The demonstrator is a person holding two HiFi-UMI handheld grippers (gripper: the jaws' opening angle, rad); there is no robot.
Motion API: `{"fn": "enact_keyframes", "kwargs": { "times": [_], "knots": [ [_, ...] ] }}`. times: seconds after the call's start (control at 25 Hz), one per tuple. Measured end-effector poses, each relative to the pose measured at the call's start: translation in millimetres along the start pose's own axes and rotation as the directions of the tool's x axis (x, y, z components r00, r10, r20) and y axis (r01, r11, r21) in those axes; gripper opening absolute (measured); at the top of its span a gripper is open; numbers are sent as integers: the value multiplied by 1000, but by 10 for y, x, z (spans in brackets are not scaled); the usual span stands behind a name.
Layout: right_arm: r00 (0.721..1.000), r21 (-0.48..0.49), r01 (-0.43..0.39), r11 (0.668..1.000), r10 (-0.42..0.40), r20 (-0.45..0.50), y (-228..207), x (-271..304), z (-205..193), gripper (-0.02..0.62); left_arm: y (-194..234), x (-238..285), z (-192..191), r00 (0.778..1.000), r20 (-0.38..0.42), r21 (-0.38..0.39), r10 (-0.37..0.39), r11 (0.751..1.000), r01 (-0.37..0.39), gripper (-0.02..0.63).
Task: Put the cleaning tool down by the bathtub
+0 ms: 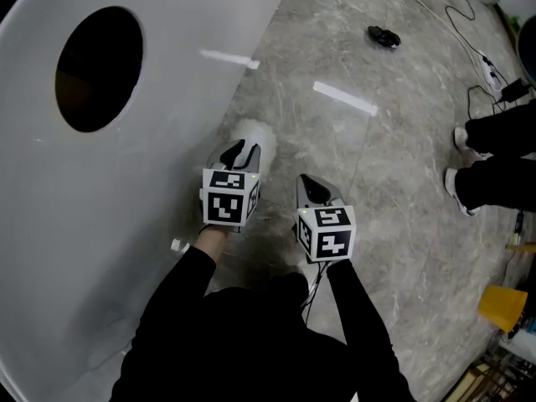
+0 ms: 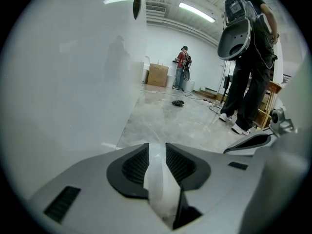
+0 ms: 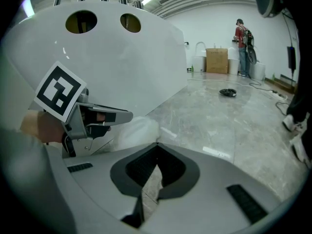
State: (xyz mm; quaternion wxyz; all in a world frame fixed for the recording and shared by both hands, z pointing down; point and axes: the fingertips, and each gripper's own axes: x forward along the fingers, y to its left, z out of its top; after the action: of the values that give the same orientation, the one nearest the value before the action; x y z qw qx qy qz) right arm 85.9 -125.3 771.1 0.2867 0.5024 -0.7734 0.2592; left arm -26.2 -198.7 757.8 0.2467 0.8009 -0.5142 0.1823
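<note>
Lying with its fluffy head down on the floor just beside the bathtub, the white cleaning tool (image 1: 255, 136) had its pale handle (image 2: 156, 179) between the jaws of the left gripper (image 1: 243, 153). That gripper's dark ribbed pads lay against the handle on both sides, clamped on it. The large glossy white bathtub (image 1: 100, 224) rose in a curved wall close on that gripper's left, with a dark oval hole (image 1: 99, 69) cut into it higher up. The right gripper (image 1: 311, 187) hovered just beside the left one, on the side away from the bathtub. Its jaws were drawn together at the tips, with nothing between them and only the grey marbled stone floor (image 1: 377, 182) behind. Well apart from the bathtub, a small black object (image 1: 383, 35) lay on that floor, thin black cables (image 1: 469, 82) trailed across it, and a person in black trousers and white shoes (image 1: 490, 153) stood there. A yellow box-like item (image 1: 502, 306) sat further off again.
</note>
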Motion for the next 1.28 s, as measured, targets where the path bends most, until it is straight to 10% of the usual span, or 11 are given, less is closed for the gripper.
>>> {"fn": "enact_keyframes", "kwargs": {
  "times": [1.28],
  "knots": [
    [1000,3,-12,1000,12,10,243,-274,-18,-2,40,-907,-169,995,41,-63,-86,994,88,8]
  ]
}}
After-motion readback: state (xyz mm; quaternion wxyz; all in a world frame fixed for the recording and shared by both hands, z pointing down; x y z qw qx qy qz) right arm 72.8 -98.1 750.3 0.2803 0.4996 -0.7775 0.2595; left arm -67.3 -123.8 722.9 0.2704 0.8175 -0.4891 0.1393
